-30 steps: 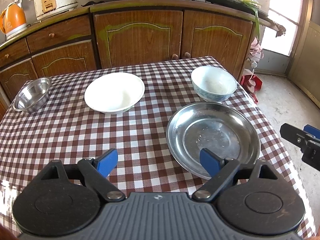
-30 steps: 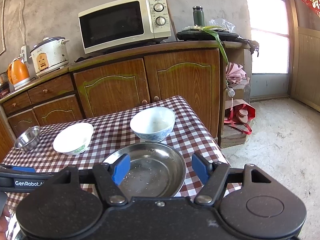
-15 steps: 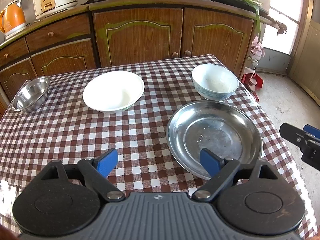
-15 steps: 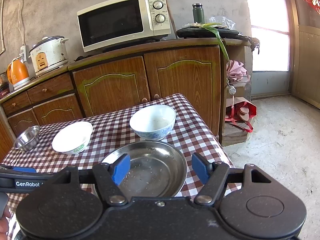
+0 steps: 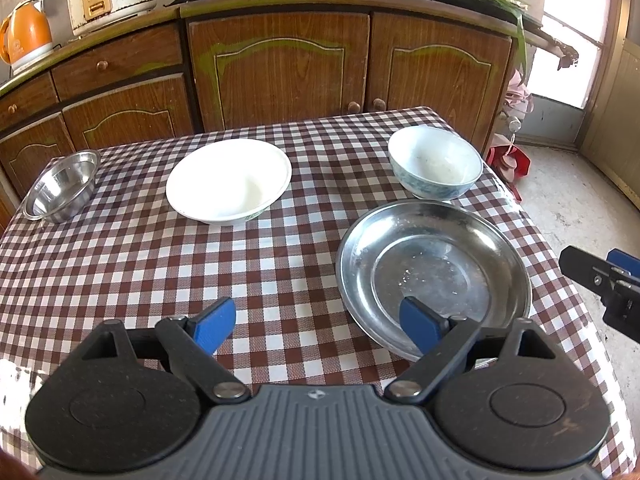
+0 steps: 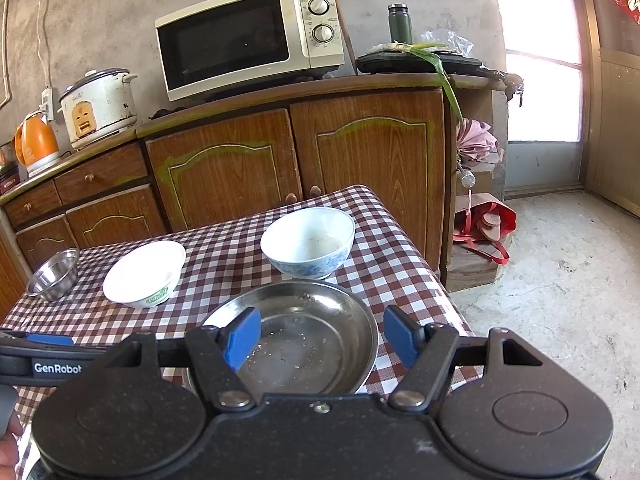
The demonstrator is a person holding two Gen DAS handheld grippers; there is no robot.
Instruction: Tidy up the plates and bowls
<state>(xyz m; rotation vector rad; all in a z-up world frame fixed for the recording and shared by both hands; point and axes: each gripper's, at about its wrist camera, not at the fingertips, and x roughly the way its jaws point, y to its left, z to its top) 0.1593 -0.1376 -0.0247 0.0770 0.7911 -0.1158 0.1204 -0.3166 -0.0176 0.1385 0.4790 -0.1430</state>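
Nothing looks stacked yet: the wide steel plate (image 5: pixel 434 276), blue-patterned porcelain bowl (image 5: pixel 435 163), white shallow bowl (image 5: pixel 229 180) and small steel bowl (image 5: pixel 62 186) sit apart on the checkered desk (image 5: pixel 132 256), while the left gripper (image 5: pixel 316 324) and right gripper (image 6: pixel 320 338) hover near the plate, fingers wide apart and empty.

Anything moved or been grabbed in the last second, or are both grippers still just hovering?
Nothing grabbed. Both views only drifted slightly, so the grippers eased a little. The left gripper and right gripper stay open and empty over the near edge of the steel plate. The blue-patterned bowl, white bowl and small steel bowl sit where they were on the checked tablecloth.
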